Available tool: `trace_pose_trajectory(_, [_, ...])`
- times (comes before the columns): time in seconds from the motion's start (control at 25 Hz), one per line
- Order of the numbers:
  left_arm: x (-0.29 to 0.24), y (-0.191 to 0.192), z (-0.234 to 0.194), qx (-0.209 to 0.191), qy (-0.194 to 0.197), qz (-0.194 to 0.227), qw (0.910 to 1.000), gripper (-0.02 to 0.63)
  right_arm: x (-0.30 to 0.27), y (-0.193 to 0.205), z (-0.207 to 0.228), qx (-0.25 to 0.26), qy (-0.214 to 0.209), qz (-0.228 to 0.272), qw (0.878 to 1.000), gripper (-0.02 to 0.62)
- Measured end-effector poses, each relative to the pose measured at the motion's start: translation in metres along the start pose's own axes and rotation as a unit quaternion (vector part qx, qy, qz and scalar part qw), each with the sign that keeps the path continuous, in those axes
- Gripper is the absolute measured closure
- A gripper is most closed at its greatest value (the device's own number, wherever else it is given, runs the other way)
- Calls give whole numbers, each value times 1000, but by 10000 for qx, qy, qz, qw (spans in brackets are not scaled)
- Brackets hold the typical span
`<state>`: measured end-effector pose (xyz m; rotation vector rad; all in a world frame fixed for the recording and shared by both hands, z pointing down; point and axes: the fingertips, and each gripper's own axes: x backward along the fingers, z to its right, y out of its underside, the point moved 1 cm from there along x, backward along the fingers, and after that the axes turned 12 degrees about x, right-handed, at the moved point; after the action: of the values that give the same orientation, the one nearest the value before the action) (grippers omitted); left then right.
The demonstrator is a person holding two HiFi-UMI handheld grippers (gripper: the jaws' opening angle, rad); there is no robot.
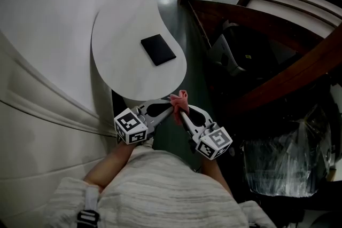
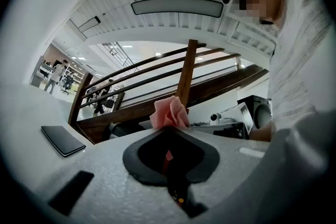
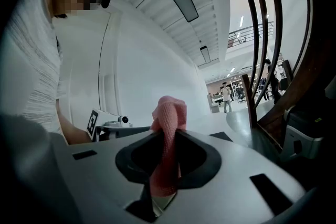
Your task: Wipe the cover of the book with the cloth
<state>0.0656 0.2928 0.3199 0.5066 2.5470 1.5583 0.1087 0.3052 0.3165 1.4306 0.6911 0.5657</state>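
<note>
A black book [image 1: 158, 49] lies flat on the white rounded table [image 1: 120, 24], past both grippers; the left gripper view shows the book [image 2: 63, 140] at its lower left. Both grippers meet over the dark floor just off the table's near edge. A pink cloth [image 1: 180, 100] bunches up where their tips touch. My left gripper [image 1: 172, 108] is shut with the cloth [image 2: 169, 113] sticking out at its tip. My right gripper [image 1: 180, 111] is shut on the same cloth [image 3: 167, 149], which runs down between its jaws.
A white curved wall [image 1: 37, 34] rises at the left. A dark wooden railing [image 1: 278, 13] sweeps across the right, with dark equipment [image 1: 235, 56] under it. A plastic-wrapped bundle [image 1: 283, 160] sits at the lower right. People stand far off in the hall.
</note>
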Motion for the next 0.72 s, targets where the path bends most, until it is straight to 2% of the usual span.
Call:
trace_pose_trajectory(0.24, [1,-3,-24,125,-80,-24,9999,591,-24,4,6,-62,-153,-106,9998,535])
trace_pose_trajectory(0.72, [3,-27,-100,215,-207,-30,9996,591,-98,10,36,-91,-339,-302,9989,535])
